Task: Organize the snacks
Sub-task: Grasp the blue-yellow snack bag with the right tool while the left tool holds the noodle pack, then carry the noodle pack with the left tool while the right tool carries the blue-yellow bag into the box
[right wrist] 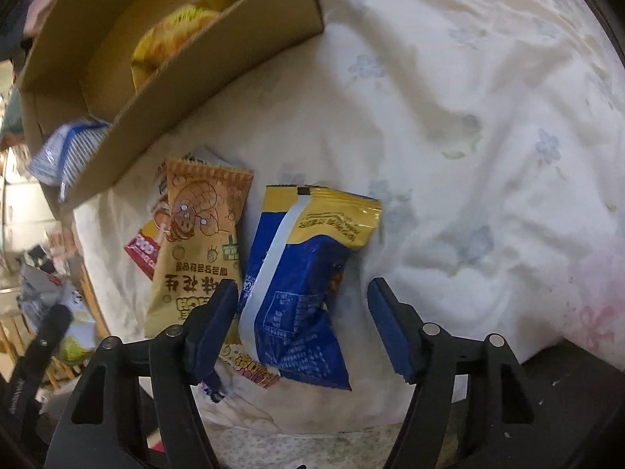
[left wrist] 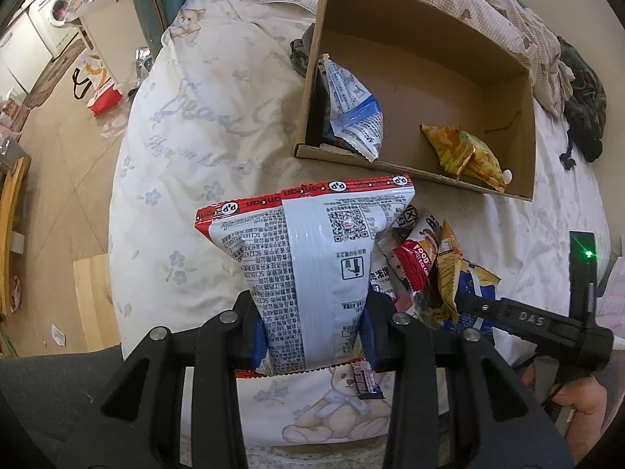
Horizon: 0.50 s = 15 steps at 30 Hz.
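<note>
My left gripper [left wrist: 312, 312] is shut on a white snack bag with red sealed edges [left wrist: 308, 242], held off the bed with its printed back towards the camera. Behind it lies an open cardboard box [left wrist: 429, 78] holding a blue-and-white bag [left wrist: 351, 117] and a yellow bag [left wrist: 465, 152]. My right gripper [right wrist: 302, 289] points down, open, straddling a blue-and-yellow bag [right wrist: 297, 281] on the quilt; its right pad stands clear of the bag. Beside this bag lie a tan peanut packet [right wrist: 199, 242] and a red packet [right wrist: 142, 252]. The box wall [right wrist: 195, 78] rises just beyond.
A white flowered quilt [left wrist: 187, 148] covers the bed. A rumpled checked blanket [left wrist: 488, 8] and dark clothing [left wrist: 582, 109] lie behind and right of the box. The floor on the left holds a red-and-white bag [left wrist: 97, 86] and a washing machine [left wrist: 54, 11].
</note>
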Each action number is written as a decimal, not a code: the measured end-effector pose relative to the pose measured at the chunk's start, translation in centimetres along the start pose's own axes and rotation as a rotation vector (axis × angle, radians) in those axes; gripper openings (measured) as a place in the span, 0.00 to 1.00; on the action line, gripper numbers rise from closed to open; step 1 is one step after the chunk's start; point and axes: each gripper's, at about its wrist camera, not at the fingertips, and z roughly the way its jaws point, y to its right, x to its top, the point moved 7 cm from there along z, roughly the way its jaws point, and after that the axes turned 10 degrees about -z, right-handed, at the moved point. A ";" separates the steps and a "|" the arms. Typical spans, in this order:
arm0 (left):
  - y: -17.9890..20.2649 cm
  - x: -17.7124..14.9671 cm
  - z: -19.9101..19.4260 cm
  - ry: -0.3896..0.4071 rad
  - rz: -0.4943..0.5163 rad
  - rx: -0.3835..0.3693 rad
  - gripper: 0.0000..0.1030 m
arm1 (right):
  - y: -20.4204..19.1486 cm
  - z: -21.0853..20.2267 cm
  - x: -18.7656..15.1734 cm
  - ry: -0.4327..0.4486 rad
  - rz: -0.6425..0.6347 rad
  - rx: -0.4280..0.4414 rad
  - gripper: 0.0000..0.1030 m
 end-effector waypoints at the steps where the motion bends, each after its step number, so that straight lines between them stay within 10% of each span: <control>1: 0.0 0.0 0.1 -0.001 -0.001 0.002 0.32 | -0.1 0.2 0.1 -0.007 -0.005 -0.003 0.69; 6: -0.5 -0.1 0.5 -0.012 -0.020 0.002 0.32 | -1.2 0.2 0.1 -0.002 -0.066 -0.005 0.40; 15: -1.3 -0.1 0.8 0.006 -0.028 0.033 0.32 | -2.5 -5.1 0.9 0.224 -0.103 0.057 0.33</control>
